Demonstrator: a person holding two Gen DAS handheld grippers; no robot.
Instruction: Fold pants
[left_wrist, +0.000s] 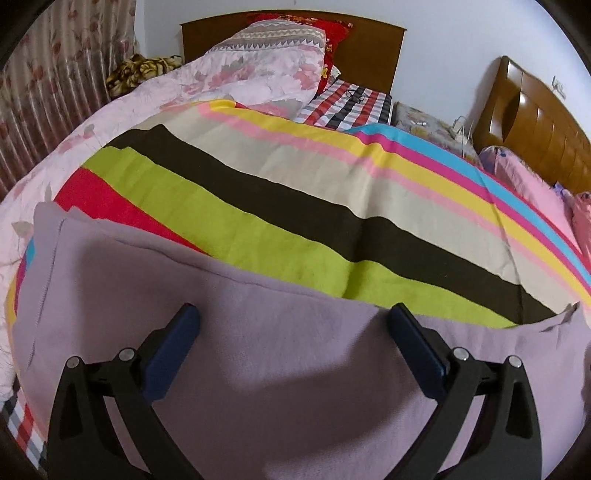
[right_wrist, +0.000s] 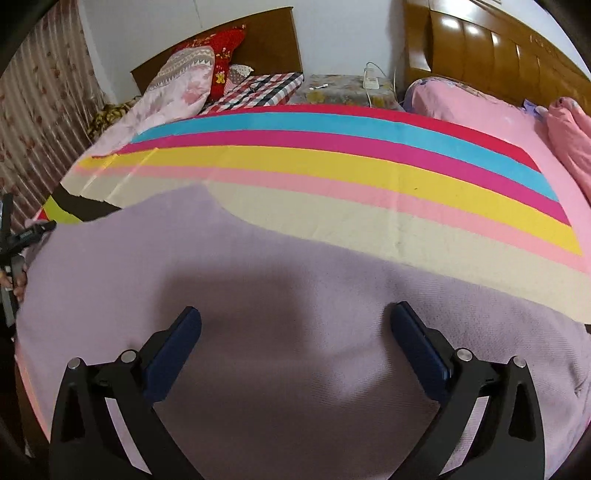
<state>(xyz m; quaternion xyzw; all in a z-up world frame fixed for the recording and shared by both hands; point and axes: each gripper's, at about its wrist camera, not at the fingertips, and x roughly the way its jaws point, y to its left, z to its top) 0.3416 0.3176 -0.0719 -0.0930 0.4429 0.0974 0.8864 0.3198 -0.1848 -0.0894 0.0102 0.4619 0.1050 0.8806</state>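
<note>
While both our grippers, left (left_wrist: 293, 321) and right (right_wrist: 295, 325), hang apart, pants (right_wrist: 280, 266) run nine-to-three beneath; neither nearer.

Matt, fuzzy cloth pants (left_wrist: 280, 354); glossy wooden headboard (right_wrist: 491, 51).

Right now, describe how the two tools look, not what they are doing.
The left tool and right tool look alike: two matte black angular fingers each, faced inside with dark blue pads, and round silver pivot pins on the black linkages. No cables, markings or sleeves show.
</note>
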